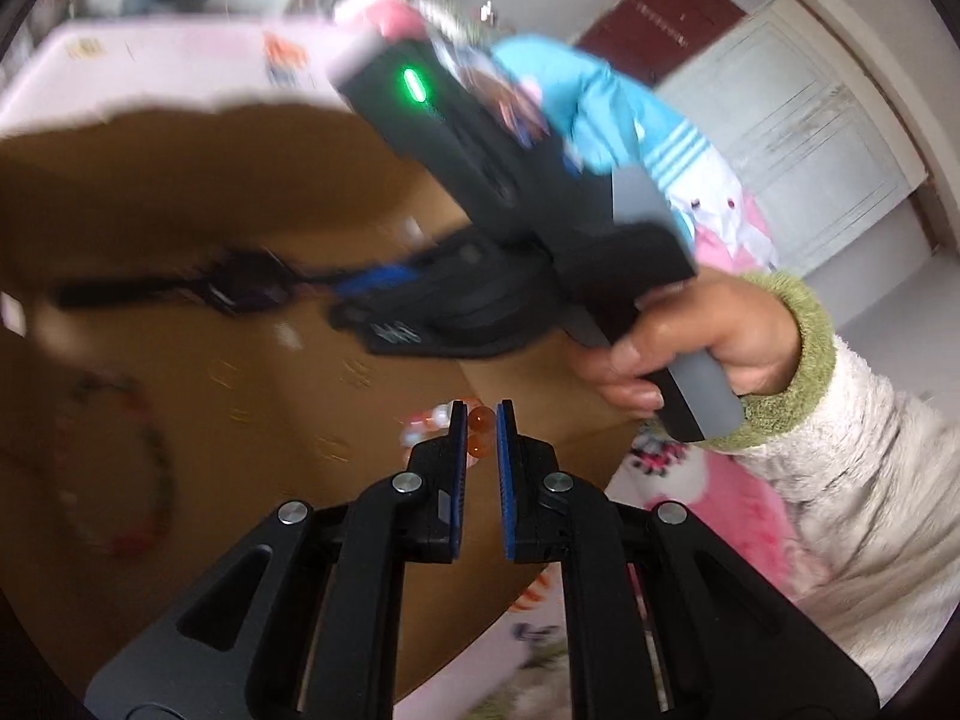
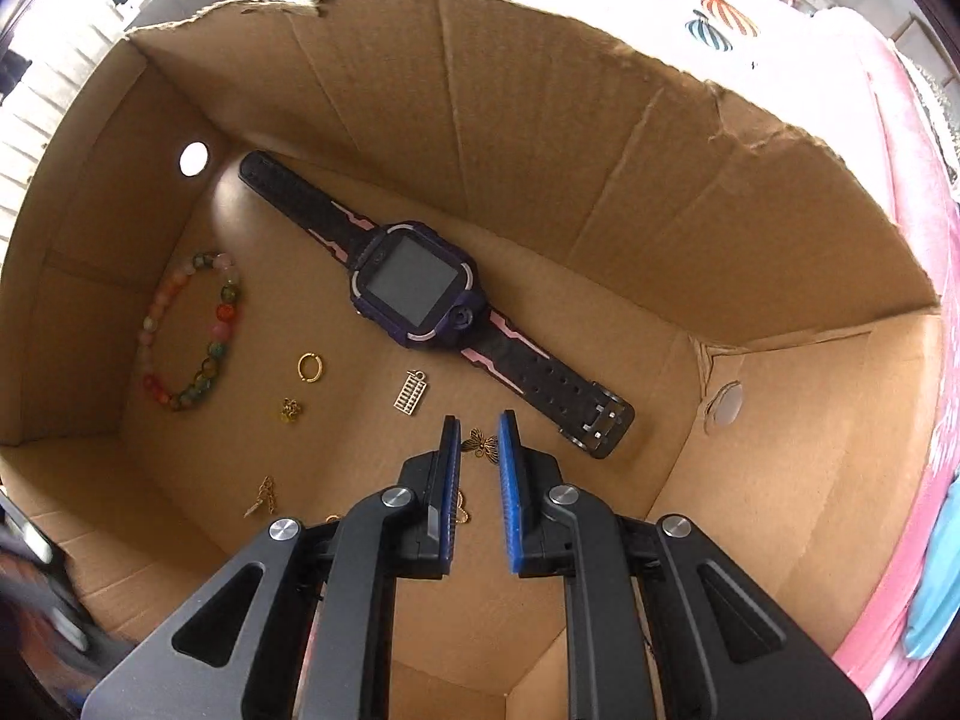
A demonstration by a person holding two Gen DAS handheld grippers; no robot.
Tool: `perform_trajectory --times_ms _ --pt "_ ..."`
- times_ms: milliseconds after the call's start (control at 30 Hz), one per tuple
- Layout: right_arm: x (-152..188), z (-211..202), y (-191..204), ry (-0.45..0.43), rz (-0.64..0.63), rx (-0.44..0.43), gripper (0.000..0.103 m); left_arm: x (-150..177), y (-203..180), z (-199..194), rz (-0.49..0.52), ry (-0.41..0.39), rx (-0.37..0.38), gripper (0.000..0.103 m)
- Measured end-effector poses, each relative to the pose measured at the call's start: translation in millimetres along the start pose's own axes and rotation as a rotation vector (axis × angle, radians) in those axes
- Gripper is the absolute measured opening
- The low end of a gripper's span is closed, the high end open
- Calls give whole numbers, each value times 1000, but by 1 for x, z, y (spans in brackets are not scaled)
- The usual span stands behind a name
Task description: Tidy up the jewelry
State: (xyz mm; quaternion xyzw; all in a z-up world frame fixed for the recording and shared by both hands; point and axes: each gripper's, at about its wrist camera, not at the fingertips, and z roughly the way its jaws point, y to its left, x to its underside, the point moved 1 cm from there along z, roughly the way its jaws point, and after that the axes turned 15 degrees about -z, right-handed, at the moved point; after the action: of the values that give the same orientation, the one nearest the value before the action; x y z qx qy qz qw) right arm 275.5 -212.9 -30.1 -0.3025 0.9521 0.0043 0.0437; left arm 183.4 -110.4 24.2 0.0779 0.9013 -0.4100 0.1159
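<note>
My left gripper (image 1: 481,420) is shut on an orange bead bracelet (image 1: 480,432), held above the cardboard box (image 1: 180,180). My right gripper (image 2: 480,429) hangs inside the box, jaws a little apart and empty, just above a gold butterfly charm (image 2: 482,443). On the box floor lie a purple watch (image 2: 414,294), a multicolour bead bracelet (image 2: 192,330), a gold ring (image 2: 311,367), a small abacus charm (image 2: 411,393) and other small gold pieces (image 2: 290,411). The left wrist view is blurred; it shows the watch (image 1: 240,288) and the bead bracelet (image 1: 120,468).
The box walls (image 2: 600,150) rise high around the jewelry, with a torn top edge. The right hand and its gripper body (image 1: 510,180) cross the left wrist view. A pink patterned cloth (image 2: 924,360) lies under the box.
</note>
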Motion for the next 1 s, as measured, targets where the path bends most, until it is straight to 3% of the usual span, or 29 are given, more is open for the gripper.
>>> perform_trajectory --times_ms 67,200,267,367,433,533,733,1000 --pt "0 3 -2 16 8 -20 13 -2 -5 21 -13 47 4 9" --pt "-1 6 1 39 3 -16 13 -2 -15 50 9 67 -70 9" --pt "-1 7 2 46 3 -21 14 -3 -18 56 4 74 -49 10" --pt "-12 10 -10 43 14 -29 18 -2 -25 58 32 58 -88 26" --pt "-12 8 -14 25 17 -29 26 0 -26 56 34 48 -84 28" --pt "-12 2 -16 -10 23 -28 28 2 -25 48 33 23 -96 36" --pt "-8 -33 -22 -142 68 -62 30 14 -28 4 57 -103 -113 47" --pt "36 -119 -13 -458 168 -77 46 48 -36 -77 144 -332 -211 69"
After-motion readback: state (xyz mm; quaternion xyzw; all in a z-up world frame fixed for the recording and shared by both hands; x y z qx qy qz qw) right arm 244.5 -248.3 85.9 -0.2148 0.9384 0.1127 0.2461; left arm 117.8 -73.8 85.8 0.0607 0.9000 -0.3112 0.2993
